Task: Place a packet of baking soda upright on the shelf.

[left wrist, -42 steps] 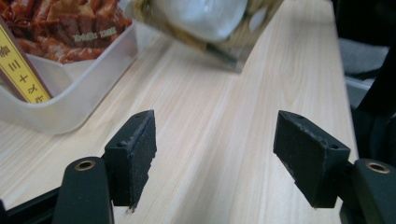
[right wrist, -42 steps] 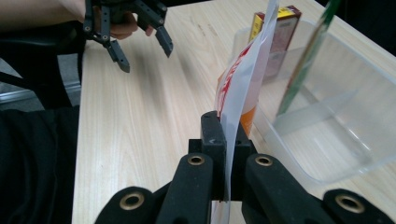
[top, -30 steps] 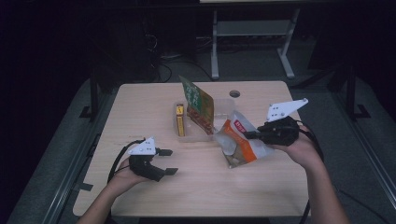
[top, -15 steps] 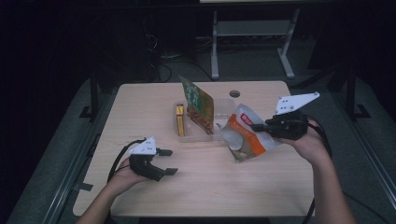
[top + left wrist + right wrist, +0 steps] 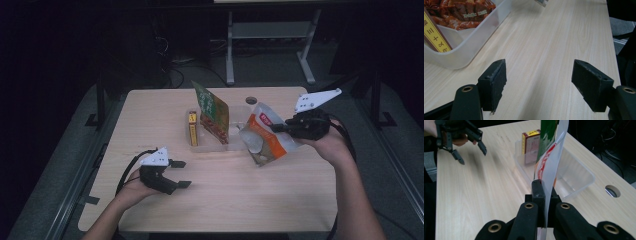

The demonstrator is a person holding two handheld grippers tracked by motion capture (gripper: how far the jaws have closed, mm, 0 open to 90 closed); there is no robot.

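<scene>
Left gripper (image 5: 172, 174) rested low on the near-left part of the table (image 5: 150, 115), well apart from the packets; its jaws stood wide with bare wood between them, as the left gripper view confirmed, so it held nothing; judged to be parked out of the way while the other hand worked, though placed to come in if a packet needed steadying.

Clear plastic bin (image 5: 235, 146) sat at table centre, long side toward the person; a yellow-and-red box (image 5: 192, 131) stood on end against the bin's left wall; just right of it a green snack packet (image 5: 212, 112) stood tilted, leaning toward the left; both stood upright rather than flat, presumably to leave the right half of the bin free; the right gripper view showed that half bare.

White-and-orange pouch (image 5: 262, 140) hung clear of the table, just right of the green packet and over the bin's right end, its lower edge beyond the near rim; the right gripper (image 5: 278, 128) was clamped tight on the pouch's upper edge; in the right gripper view the thin film (image 5: 551, 165) ran edge-on between the closed jaws; gripping the top seam let the contents hang below, which I judged suited lowering the pouch upright into the free space; risk noted: the limp pouch could catch on the rim.
</scene>
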